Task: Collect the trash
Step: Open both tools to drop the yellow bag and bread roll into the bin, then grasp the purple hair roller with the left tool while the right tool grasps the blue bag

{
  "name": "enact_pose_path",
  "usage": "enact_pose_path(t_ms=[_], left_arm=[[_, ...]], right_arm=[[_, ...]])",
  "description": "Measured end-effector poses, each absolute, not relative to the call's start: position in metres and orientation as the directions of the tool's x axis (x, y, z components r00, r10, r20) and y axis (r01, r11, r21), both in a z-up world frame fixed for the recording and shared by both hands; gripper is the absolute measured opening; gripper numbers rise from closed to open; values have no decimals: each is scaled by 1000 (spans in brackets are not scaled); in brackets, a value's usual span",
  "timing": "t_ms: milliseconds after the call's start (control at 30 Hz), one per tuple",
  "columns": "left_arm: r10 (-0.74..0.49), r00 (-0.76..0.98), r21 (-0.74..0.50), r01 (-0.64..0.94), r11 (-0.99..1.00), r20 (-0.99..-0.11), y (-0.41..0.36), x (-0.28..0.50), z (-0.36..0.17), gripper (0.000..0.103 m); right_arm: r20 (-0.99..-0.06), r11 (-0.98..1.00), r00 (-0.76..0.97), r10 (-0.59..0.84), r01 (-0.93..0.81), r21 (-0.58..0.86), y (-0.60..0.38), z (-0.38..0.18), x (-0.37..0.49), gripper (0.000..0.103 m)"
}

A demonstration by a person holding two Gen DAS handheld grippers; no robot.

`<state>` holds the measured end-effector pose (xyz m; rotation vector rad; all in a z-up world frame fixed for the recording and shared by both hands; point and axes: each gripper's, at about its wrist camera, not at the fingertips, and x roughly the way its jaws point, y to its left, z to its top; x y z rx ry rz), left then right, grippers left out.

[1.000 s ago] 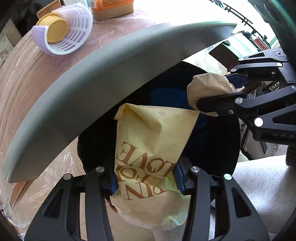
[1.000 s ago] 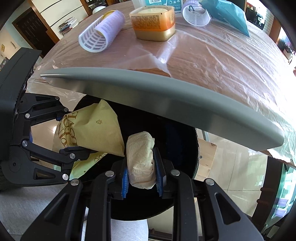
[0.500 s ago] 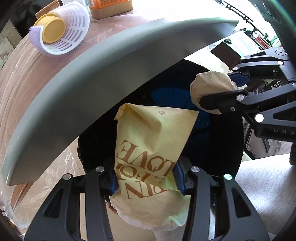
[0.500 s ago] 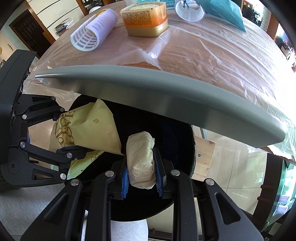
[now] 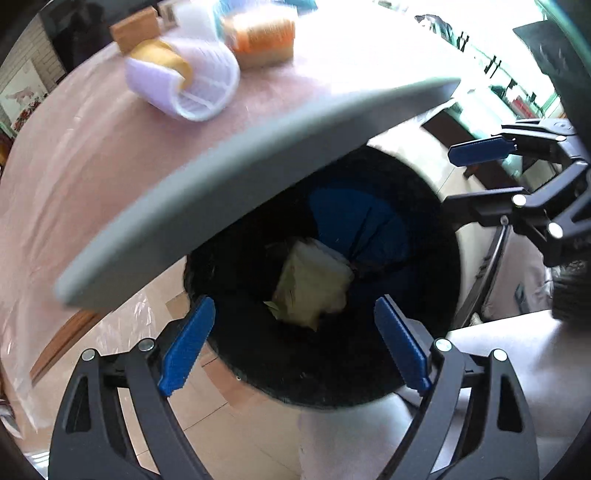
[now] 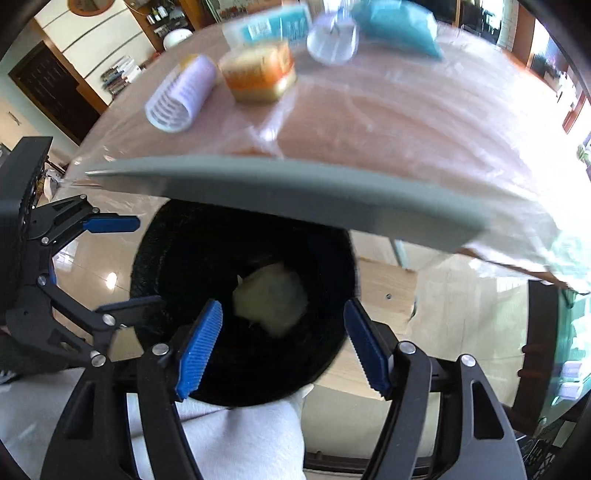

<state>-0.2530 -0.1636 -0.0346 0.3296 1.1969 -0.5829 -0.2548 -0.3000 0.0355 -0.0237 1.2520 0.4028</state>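
A black trash bin [image 5: 436,354] stands below the table edge, also seen in the right wrist view [image 6: 155,258]. Yellow paper trash [image 5: 312,286] lies inside it beside a blue item [image 5: 362,225]; in the right wrist view the pale trash [image 6: 271,302] shows blurred inside the bin. My left gripper [image 5: 293,341] is open and empty above the bin's near rim. My right gripper [image 6: 282,345] is open and empty over the bin. Each gripper shows in the other's view: the right gripper [image 5: 480,173] and the left gripper [image 6: 122,262].
The grey table edge [image 5: 229,192] overhangs the bin. On the plastic-covered table [image 6: 388,118] lie a white mesh roller [image 6: 181,96], an orange-labelled tub [image 6: 260,72], a clear cup [image 6: 332,40] and a teal bag [image 6: 399,26]. Tiled floor lies around the bin.
Both grippers have opened. The yellow paper bag has left the left gripper and the crumpled wad the right; both dropped into the bin. Both grippers have pulled back slightly.
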Motion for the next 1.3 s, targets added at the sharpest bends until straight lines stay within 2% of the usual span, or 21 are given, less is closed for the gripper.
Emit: enact_pose_path(t_ms=[33,133,200,300,467,700,1033,1067,1167,1233,1300], left_arm=[[-274,251,-83,579,811,-928,-158,-256,-27,90],[-361,298,-148,554,819,-884,-146,-256,4,90],[-376,370,-146,520,842,-850,-140,-250,25,99],[-367,464,-142,451,881,-806,-133,-230,47,100],[-353,470,-185,366,912,-809,-139,-190,50,100],[-278,450,-145,307,941,-848,-154,-155,29,100],[-245,426,-137,267,954,-871,-154,-144,14,100],[-247,420,-143,264,954,-873,-154,-144,12,99],[-243,402,-146,257,955,-883,-155,-143,5,80],[-235,414,-134,259,957,-879,-156,-144,6,71],[-240,414,-136,264,955,-878,-155,-144,7,54]], right_arm=[[-921,931,273,277,-315,186,-305,43,-254,71],[-885,937,383,266,-319,143,-315,76,-257,88],[-844,953,481,235,-284,104,-323,101,-249,98],[-798,971,568,202,-220,89,-335,123,-226,99],[-769,978,606,203,-166,127,-345,138,-162,99],[-793,983,581,185,-119,142,-345,132,-76,99],[-816,984,551,176,-113,136,-340,111,-33,99],[-817,985,550,174,-113,134,-339,110,-30,99],[-822,985,543,170,-115,128,-337,105,-23,99],[-821,984,544,173,-120,128,-337,103,-18,99],[-819,984,547,175,-124,128,-335,101,-13,99]])
